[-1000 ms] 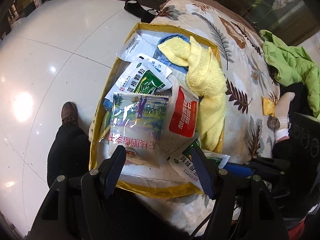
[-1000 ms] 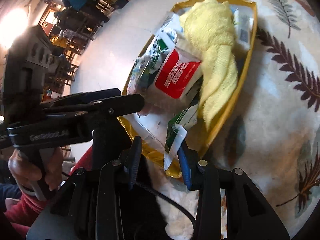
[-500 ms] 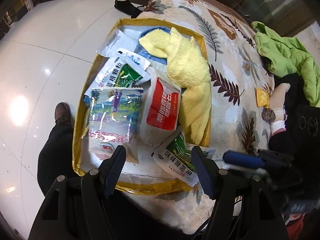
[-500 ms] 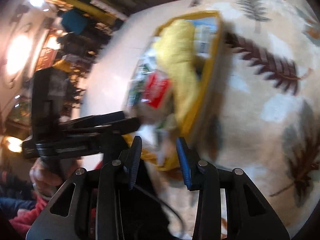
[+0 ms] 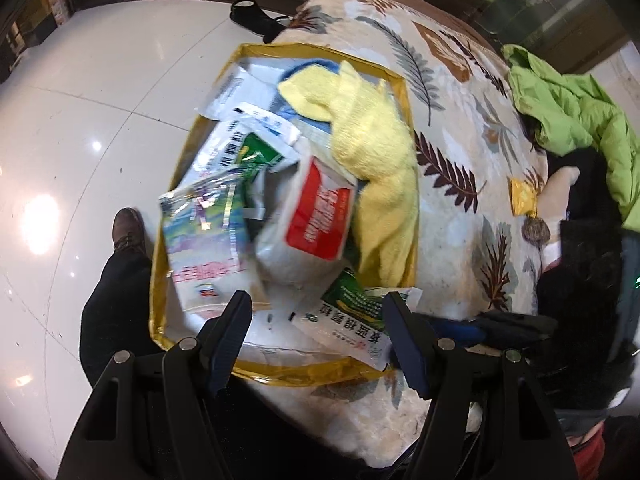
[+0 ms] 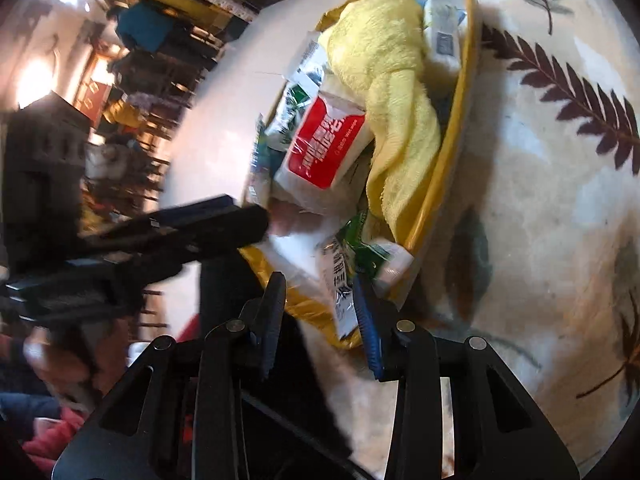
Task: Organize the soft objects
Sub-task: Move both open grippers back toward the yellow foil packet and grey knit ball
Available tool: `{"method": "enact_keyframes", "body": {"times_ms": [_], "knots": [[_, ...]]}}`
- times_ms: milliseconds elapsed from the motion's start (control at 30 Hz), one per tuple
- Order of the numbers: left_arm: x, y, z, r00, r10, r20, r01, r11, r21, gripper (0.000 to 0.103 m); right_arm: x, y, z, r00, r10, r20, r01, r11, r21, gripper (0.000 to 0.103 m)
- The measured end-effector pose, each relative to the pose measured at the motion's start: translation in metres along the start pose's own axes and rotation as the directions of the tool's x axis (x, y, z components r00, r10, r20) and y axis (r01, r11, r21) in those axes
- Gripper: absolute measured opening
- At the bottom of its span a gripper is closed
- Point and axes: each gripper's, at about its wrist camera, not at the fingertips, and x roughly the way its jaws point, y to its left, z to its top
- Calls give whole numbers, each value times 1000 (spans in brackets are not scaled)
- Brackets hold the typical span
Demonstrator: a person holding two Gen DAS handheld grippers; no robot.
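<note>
Surface: a cream blanket printed with brown and grey leaves covers a raised, padded surface; a gold-edged storage bag lies open on it near the edge.
Room: glossy white tiled floor with lamp glare to the left of the blanket; dark window frames at the back; a lime-green jacket lies crumpled at the far right of the blanket.
Task items: a yellow towel is draped along the right side of the bag over a blue cloth; a red-and-white packet leans against the towel in the middle; a shiny foil packet sits to its left; a green-and-white sachet pokes over the bag's near right corner.
Left gripper: hovers over the near rim of the bag, jaws wide apart, nothing between them.
Right gripper: low at the bag's near corner, jaws apart, with the green-and-white sachet's lower end lying in the gap and close to the blue right finger; whether it touches is unclear.
Person: a black trouser leg and brown shoe stand on the floor beside the bag.
Hard to make out: the right wrist view is motion-blurred, so the left gripper there shows only as a dark smear; the room behind it is a blur of furniture and lights; items beneath the packets are hidden.
</note>
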Motion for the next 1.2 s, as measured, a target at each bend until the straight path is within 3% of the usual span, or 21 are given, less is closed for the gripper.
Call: {"method": "enact_keyframes", "body": {"times_ms": [167, 533, 767, 833, 900, 1000, 1100, 1200], "knots": [[7, -22, 0, 999, 40, 8, -41, 998, 54, 68, -34, -16, -6, 997, 2, 78, -4, 1000, 29, 36], [27, -99, -2, 995, 85, 48, -94, 968, 232, 68, -118, -82, -37, 968, -127, 217, 91, 982, 167, 36], [55, -147, 3, 996, 74, 44, -84, 946, 313, 68, -177, -127, -60, 905, -290, 312, 196, 933, 301, 36], [63, -161, 6, 998, 54, 39, -64, 943, 326, 68, -194, -139, -66, 879, -342, 331, 224, 911, 347, 36], [71, -175, 11, 999, 34, 30, -42, 939, 340, 68, -215, -153, -73, 839, -414, 352, 261, 875, 408, 36], [85, -199, 21, 1000, -5, 2, 4, 936, 351, 68, -234, -173, -80, 806, -466, 366, 258, 832, 491, 36], [96, -218, 33, 999, -33, -2, 32, 932, 361, 68, -246, -190, -84, 789, -488, 373, 239, 803, 545, 36], [113, -236, 49, 998, -53, -18, 56, 923, 380, 68, -247, -194, -78, 750, -561, 349, 321, 771, 550, 36]]}}
